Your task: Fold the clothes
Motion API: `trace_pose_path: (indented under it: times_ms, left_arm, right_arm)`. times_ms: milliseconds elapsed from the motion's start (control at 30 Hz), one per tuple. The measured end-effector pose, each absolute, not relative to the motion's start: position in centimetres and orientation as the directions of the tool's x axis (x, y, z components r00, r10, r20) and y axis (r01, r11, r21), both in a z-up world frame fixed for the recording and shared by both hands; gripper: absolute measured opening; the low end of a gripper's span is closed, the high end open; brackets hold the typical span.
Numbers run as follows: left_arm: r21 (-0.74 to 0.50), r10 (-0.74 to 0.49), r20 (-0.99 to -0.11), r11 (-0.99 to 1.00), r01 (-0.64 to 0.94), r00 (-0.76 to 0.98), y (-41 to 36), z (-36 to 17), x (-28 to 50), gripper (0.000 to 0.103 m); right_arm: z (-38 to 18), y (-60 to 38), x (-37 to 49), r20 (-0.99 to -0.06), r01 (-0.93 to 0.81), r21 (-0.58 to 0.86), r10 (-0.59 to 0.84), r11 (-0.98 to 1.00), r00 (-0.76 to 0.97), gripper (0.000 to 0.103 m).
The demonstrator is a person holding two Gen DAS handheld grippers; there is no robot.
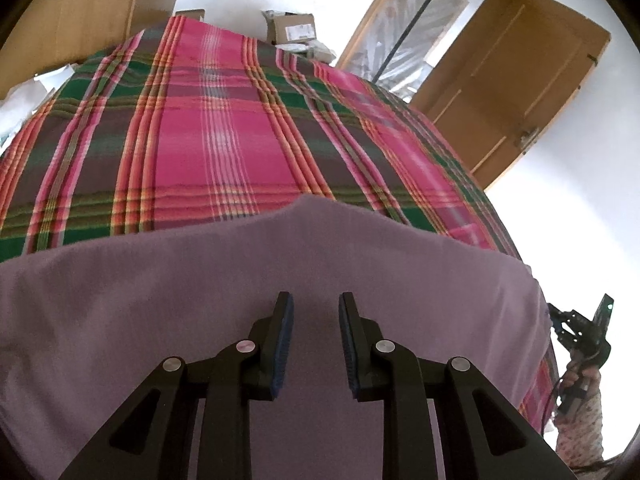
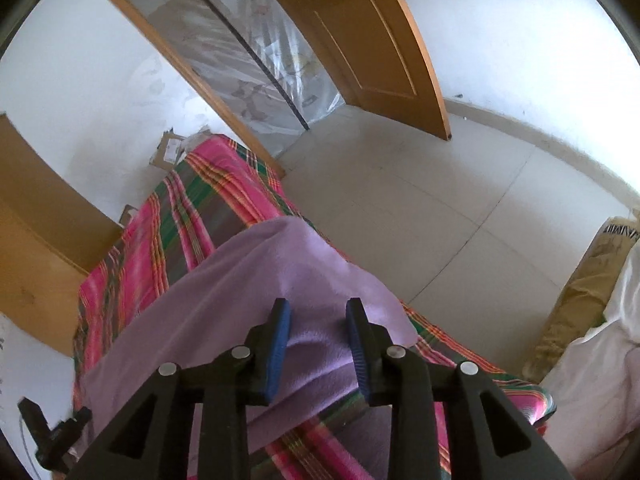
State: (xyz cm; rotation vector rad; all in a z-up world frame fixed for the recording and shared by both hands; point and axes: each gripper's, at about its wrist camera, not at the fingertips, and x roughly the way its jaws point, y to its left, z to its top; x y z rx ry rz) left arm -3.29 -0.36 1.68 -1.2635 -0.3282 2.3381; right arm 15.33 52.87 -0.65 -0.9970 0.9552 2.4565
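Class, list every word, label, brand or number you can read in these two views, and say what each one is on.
No text can be read in either view.
Cardboard box beyond the plaid bedspread: white label with print, too small and blurred to read.
Purple garment, left gripper, right gripper: no markings visible.

The garment (image 1: 280,264) is plain lilac-purple. Beneath it the bedspread (image 1: 224,128) is plaid: bright pink squares crossed by green, maroon, orange and pale stripes. Both tongs, left (image 1: 316,344) and right (image 2: 318,348), are black with blue pads (image 2: 280,344). The door (image 2: 372,40) is tan wood, the floor (image 2: 420,216) pale tile.
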Motion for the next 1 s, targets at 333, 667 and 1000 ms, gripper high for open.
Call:
trace_pose_path:
  times_ms: [333,667,1000]
  left_arm:
    - [-0.41,0.492,-0.731,-0.871,-0.272,-0.473,-0.7,1.5,-2.3,0.024]
    - [-0.408,0.487,-0.729,-0.873,-0.266,-0.481,-0.9,1.4,-1.8,0.024]
    - [-0.405,0.512,-0.717,-0.858,-0.315,-0.473,0.1,2.4,0.7,0.024]
  right_arm:
    - [1.1,52.1,16.7,-0.677,-0.511,0.406,0.126,-0.757,-0.725,0.006]
    - [0.6,53.1,17.4,-0.717,-0.572,0.372,0.165,-0.731,-0.678,0.002]
    - [2.5,50.7,16.5,-0.669,-0.479,0.315,0.167,-0.819,-0.724,0.018]
